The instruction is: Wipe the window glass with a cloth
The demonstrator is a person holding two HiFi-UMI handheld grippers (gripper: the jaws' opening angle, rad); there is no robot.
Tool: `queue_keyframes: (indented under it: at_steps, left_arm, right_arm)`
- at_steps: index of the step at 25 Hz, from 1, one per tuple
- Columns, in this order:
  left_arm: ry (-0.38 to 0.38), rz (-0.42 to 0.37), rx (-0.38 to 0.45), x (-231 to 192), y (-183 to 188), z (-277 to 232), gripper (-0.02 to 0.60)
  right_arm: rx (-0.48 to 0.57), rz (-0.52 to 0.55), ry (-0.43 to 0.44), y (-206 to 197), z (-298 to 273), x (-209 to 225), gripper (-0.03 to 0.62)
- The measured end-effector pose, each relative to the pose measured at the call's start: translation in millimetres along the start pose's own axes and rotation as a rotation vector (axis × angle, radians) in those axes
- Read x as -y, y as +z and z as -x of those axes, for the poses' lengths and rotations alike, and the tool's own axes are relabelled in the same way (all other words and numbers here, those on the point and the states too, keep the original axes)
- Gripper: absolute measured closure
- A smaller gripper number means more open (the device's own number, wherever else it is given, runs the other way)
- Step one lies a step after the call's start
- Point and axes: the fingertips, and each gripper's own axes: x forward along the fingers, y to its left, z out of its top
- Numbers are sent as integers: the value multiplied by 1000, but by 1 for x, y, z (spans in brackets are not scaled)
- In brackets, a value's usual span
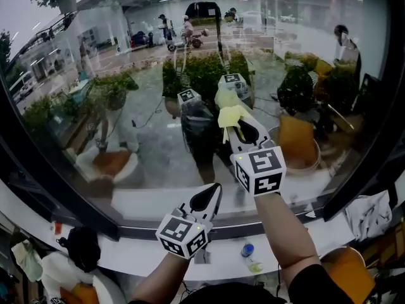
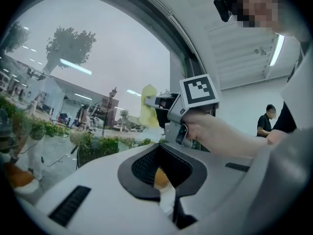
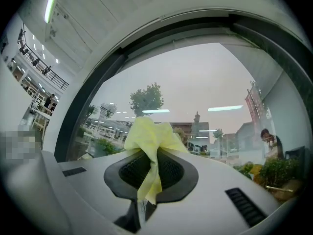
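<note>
The window glass (image 1: 145, 87) fills the head view, full of reflections of plants and a street. My right gripper (image 1: 239, 126) is raised to the pane, shut on a yellow cloth (image 1: 230, 115) that bunches at its tip close to the glass. In the right gripper view the cloth (image 3: 148, 140) sticks out of the shut jaws toward the glass (image 3: 195, 82). My left gripper (image 1: 212, 196) hangs lower, near the sill, shut with nothing in it. The left gripper view shows the right gripper (image 2: 162, 102) and its cloth (image 2: 148, 105) up against the pane.
A white sill (image 1: 139, 249) runs under the dark curved window frame (image 1: 69, 182). A small blue-capped bottle (image 1: 248, 252) lies on the sill. A white rag (image 1: 370, 213) sits at the right, a dark object (image 1: 82, 246) at the left. A person (image 2: 266, 122) stands far behind.
</note>
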Motion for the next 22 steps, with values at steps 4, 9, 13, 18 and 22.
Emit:
queue_keyframes:
  at_steps: [4,9,13,18,22]
  left_arm:
    - [-22,4,0,10,0,-6,574]
    - [-55,12,1,12,3,-3,574]
    - [-77,23,-1,15,4,-5,574]
    - [-104,18,-22,61,-11,-52,574]
    - [-132,14,-49,99,-24,-85,574]
  right_arm:
    - [-15,8,-28,-2,8,15,542]
    - [-33,24,-62,-2,12,18,542]
    - [-46,32,-82,-3,16,23,542]
    - [-46,24,-109,-16,49,87,542]
    - [-45,6,-150,-28,82,140,542]
